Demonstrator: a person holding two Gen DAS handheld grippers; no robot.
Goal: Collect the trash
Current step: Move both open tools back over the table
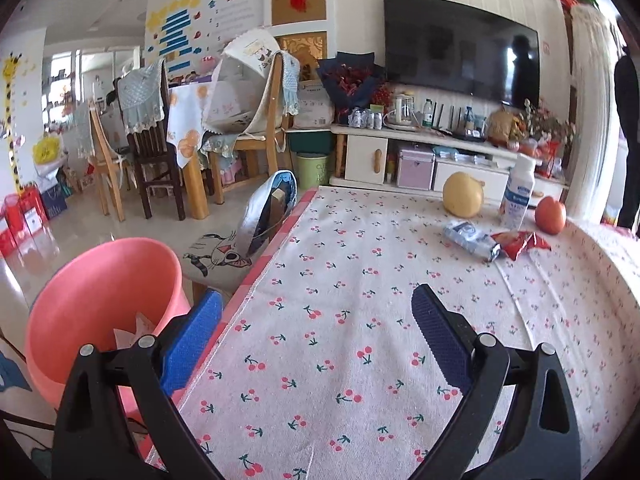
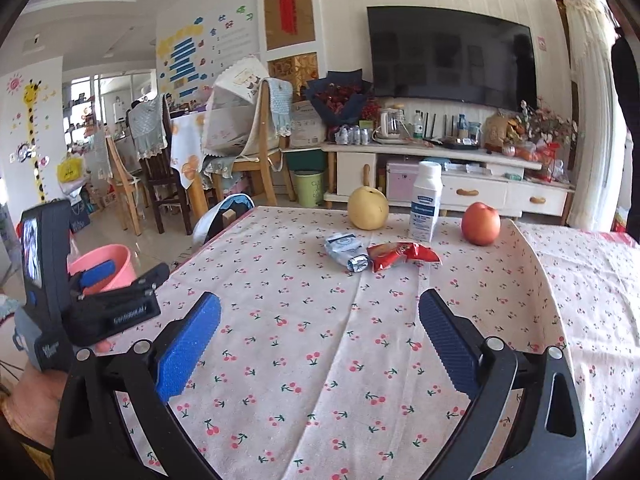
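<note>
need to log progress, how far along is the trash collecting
Done: the pink bin beside the table already holds what looks like a scrap of paper. In hand: nothing; the left gripper and right gripper are both open and empty above the cherry tablecloth. Left: the silver-blue wrapper and red wrapper still lie on the cloth. The pear, bottle and apple look like keepers.
</note>
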